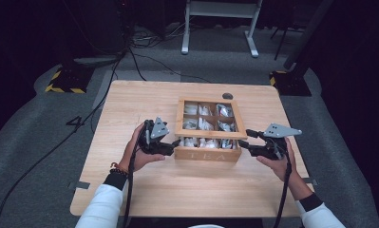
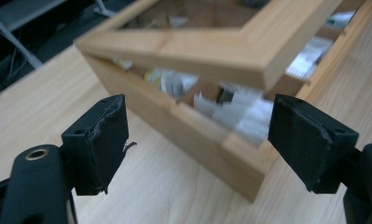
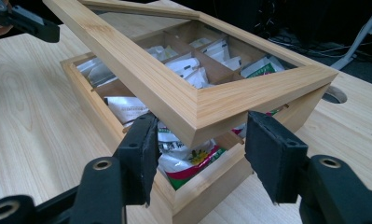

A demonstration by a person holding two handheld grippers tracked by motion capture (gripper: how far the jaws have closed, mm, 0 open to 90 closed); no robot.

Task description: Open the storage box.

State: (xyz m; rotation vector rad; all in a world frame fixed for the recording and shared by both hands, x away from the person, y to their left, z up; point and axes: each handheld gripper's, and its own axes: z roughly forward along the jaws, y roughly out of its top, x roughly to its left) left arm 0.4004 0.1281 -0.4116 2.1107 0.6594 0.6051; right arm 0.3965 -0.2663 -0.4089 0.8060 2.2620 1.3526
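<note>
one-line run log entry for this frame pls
wooden tea box: on table, framed glass lid part-raised | right gripper: jaws astride lid corner, contact unclear | left gripper: open, holding nothing | tea bags: inside compartments

Dark room, grey floor, white stand

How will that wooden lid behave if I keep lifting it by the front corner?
The lid is a thick wooden frame, so it should stay stiff. It looks hinged at the back of the box, so expect it to swing, not lift free. The right tool has only its corner between the jaws, so it may slip.
</note>
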